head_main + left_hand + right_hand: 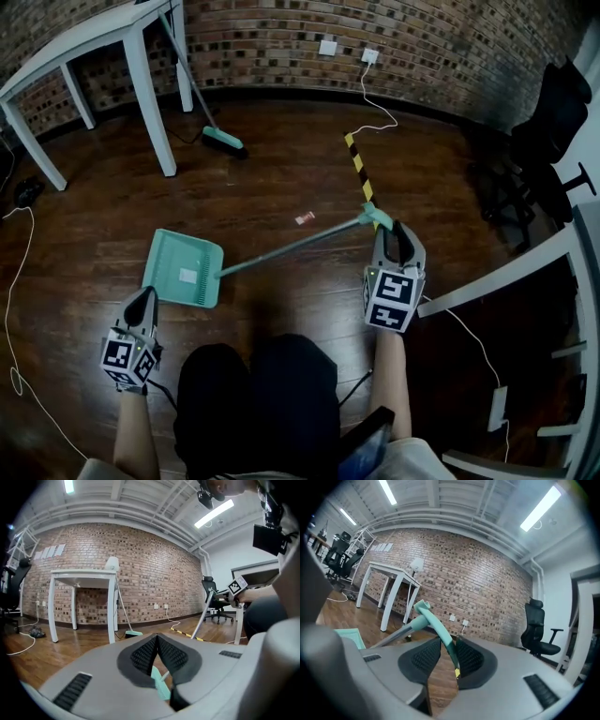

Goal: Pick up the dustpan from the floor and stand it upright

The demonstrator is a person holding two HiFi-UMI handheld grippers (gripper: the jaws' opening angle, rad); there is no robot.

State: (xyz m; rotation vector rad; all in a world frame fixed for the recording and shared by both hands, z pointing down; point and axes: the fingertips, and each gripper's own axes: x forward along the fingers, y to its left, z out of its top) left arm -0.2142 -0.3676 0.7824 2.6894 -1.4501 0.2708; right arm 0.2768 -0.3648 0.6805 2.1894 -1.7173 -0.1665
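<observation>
Dark polished plank floor (281,178) runs up to a brick wall (262,37). In front of the person lies the teal plastic dustpan with a long grey metal handle (184,268). Its pan sits low by the left tongs (157,638), and its shaft slants up to the right tongs (448,640). Whether the pan's edge touches the floor I cannot tell.

The right tongs stand parted around the curved teal grip (433,623) at the handle's end. The grip leans on one pad only, with floor showing on its other side, so nothing is clamped. The left tongs are clenched tip to tip with nothing in them, just beside the pan's near corner.

The main risk, as I judge it, is that the smooth rounded grip slides out of the loose tongs and the handle clatters onto the boards. With the wide pan at the far end of a long shaft, the dustpan may also swing or twist about the grip once raised. The glossy floor gives hard plastic little hold, so a pan stood up on it could skate away. The white table (141,56) and the teal-headed broom (223,141) leaning by it are well apart and pose no obstacle.

The pan is a shallow trapezoid scoop, toothed along one edge, with a pale label. The pads are black, cross-hatched and rubbery-looking.
</observation>
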